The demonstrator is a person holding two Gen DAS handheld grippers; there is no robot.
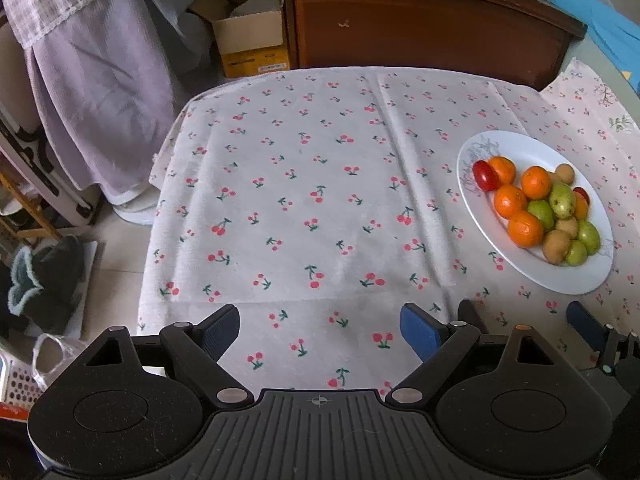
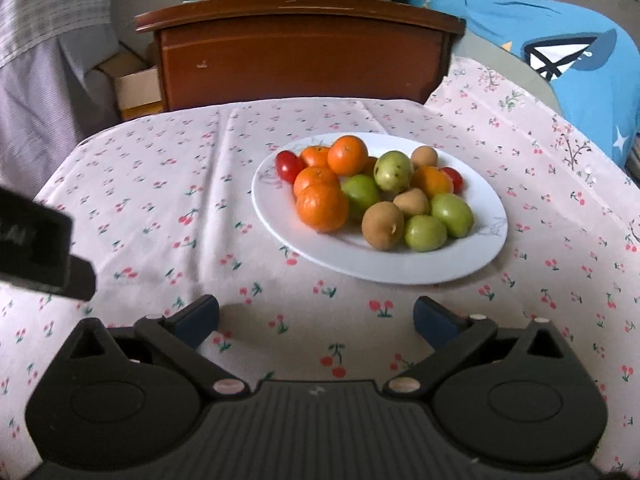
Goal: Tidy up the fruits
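A white plate [image 2: 400, 266] stands on the cherry-print tablecloth [image 2: 160, 208], piled with several oranges [image 2: 322, 207], several green fruits [image 2: 425, 233], brown fruits [image 2: 382, 225] and two red cherry tomatoes [image 2: 289, 165]. My right gripper [image 2: 316, 306] is open just short of the plate's near rim, with only cloth between its fingers. My left gripper [image 1: 320, 316] is open over bare cloth, to the left of the plate [image 1: 568, 280]. The right gripper [image 1: 524, 312] also shows at the lower right of the left wrist view, below the plate. Part of the left gripper's black body [image 2: 36, 248] shows at the left edge.
A brown wooden cabinet [image 2: 300, 56] stands behind the table, with a cardboard box [image 1: 248, 40] on the floor beside it. Blue bedding [image 2: 560, 48] lies at the back right. A lilac cloth [image 1: 100, 92] hangs past the table's left edge, above floor clutter [image 1: 44, 280].
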